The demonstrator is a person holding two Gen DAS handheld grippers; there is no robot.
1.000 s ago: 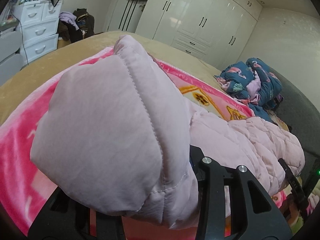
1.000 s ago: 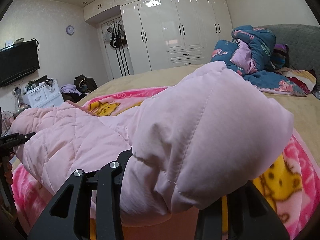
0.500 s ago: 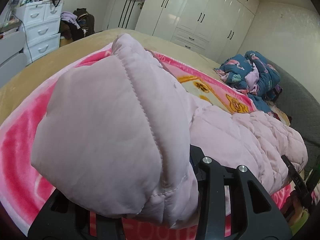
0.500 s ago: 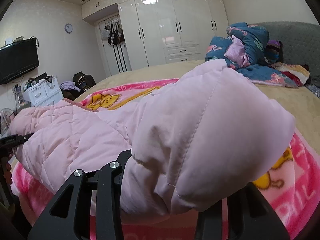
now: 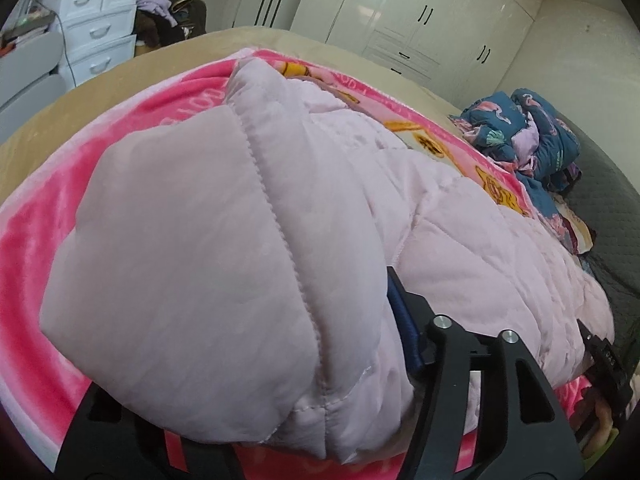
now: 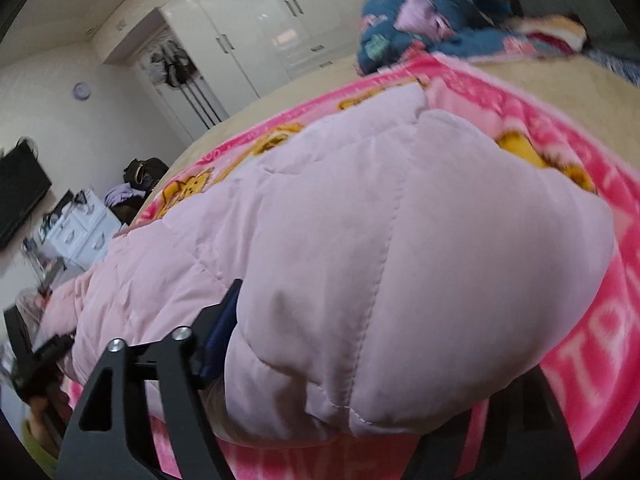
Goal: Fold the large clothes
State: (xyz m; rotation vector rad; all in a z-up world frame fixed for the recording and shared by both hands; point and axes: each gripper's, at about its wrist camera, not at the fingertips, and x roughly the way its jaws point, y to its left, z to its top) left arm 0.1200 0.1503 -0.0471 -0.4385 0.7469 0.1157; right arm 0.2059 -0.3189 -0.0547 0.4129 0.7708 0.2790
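Observation:
A pale pink quilted jacket (image 5: 224,240) fills the left wrist view, bulging over my left gripper (image 5: 276,412), which is shut on its edge; only the right finger (image 5: 404,320) shows, the left one is buried under fabric. In the right wrist view the same pink jacket (image 6: 400,248) drapes over my right gripper (image 6: 360,392), shut on another edge, with the left finger (image 6: 220,324) visible. The jacket stretches between both grippers above a pink cartoon blanket (image 5: 36,240) on the bed. The other gripper (image 5: 600,364) shows at the far right of the left wrist view.
A heap of blue patterned bedding (image 5: 524,132) lies at the head of the bed (image 5: 100,92). White wardrobes (image 5: 404,12) line the far wall. A white drawer unit (image 5: 96,32) and a clothes pile (image 5: 168,16) stand left. A TV (image 6: 20,200) hangs on the wall.
Both grippers have tilted down and come lower toward the blanket, carrying the jacket edges with them. The jacket now spreads lower and flatter over the pink blanket.

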